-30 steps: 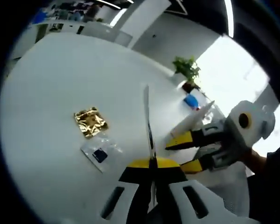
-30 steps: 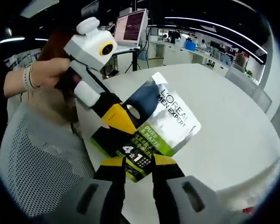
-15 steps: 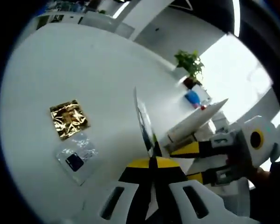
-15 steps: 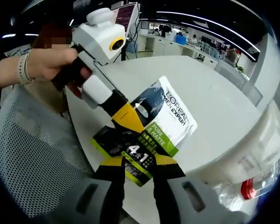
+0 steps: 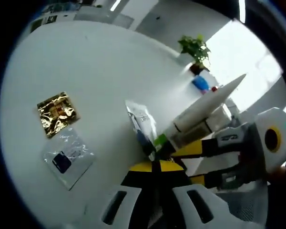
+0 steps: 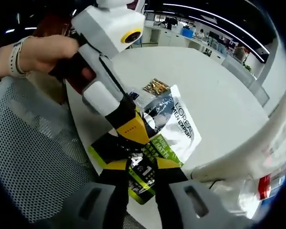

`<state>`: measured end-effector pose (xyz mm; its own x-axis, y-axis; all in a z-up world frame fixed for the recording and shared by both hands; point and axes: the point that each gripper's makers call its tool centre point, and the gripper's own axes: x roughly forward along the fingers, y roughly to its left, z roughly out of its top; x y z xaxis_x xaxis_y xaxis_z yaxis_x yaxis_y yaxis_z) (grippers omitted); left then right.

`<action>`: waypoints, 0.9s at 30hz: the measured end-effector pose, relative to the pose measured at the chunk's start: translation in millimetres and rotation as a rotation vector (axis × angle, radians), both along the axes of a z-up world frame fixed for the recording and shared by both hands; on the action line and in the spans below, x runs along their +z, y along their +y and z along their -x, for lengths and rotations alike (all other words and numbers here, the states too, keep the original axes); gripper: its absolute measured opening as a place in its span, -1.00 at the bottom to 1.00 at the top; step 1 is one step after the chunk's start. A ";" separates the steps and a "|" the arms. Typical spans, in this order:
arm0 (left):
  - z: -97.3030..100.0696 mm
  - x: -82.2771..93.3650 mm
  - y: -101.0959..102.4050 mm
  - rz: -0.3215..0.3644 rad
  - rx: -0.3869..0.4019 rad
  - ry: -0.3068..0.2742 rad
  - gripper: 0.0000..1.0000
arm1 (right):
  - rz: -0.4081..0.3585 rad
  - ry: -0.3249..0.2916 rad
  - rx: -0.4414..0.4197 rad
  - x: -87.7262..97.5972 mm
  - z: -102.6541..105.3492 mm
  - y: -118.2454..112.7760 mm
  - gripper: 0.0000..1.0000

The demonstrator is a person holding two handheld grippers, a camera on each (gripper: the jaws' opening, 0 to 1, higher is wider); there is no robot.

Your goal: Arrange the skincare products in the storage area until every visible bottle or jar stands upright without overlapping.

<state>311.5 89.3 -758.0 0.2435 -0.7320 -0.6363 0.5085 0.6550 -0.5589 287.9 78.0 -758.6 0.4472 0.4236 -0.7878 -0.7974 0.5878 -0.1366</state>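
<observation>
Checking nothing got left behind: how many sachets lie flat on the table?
2: a gold foil sachet and, beside it, a clear sachet with a dark patch. Others may lie behind the held pouch.

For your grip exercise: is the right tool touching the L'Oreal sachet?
Touching. The right gripper view shows the right tool shut on the sachet, whose lower edge sits between its jaws.

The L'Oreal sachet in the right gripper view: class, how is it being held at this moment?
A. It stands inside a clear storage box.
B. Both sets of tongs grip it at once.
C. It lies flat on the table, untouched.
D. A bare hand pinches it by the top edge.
B: the right tongs clamp the L'Oreal sachet at its lower edge, while the left tongs bite it from the side, above the table.
</observation>
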 end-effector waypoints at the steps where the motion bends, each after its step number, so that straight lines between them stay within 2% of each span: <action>1: -0.1 0.1 -1.2 -0.001 -0.002 -0.005 -1.00 | 0.007 -0.004 0.000 -0.9 0.0 -0.8 -0.55; 7: -4.7 -4.2 -1.1 -0.026 0.003 -0.032 -1.00 | 0.005 0.029 -0.015 -7.6 2.0 -6.7 -0.56; 14: -6.3 -5.0 -3.9 -0.020 0.012 -0.043 -1.00 | 0.003 0.044 -0.029 -9.7 2.0 -9.2 -0.55; 19: -3.7 -9.9 -6.1 -0.019 -0.003 -0.028 -1.00 | 0.059 0.054 -0.016 -17.7 3.9 -15.1 -0.55; 24: -2.6 -10.9 -7.5 -0.016 -0.011 -0.027 -1.00 | 0.057 0.062 -0.024 -18.5 3.4 -16.8 -0.55; 27: 3.4 -17.0 -8.5 -0.040 -0.053 -0.025 -1.00 | 0.080 0.077 -0.021 -22.7 6.3 -20.2 -0.53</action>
<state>308.0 80.8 -775.1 0.2215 -0.7184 -0.6595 0.5563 0.6485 -0.5196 281.6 57.8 -781.3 0.3919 0.3491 -0.8512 -0.7952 0.5939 -0.1225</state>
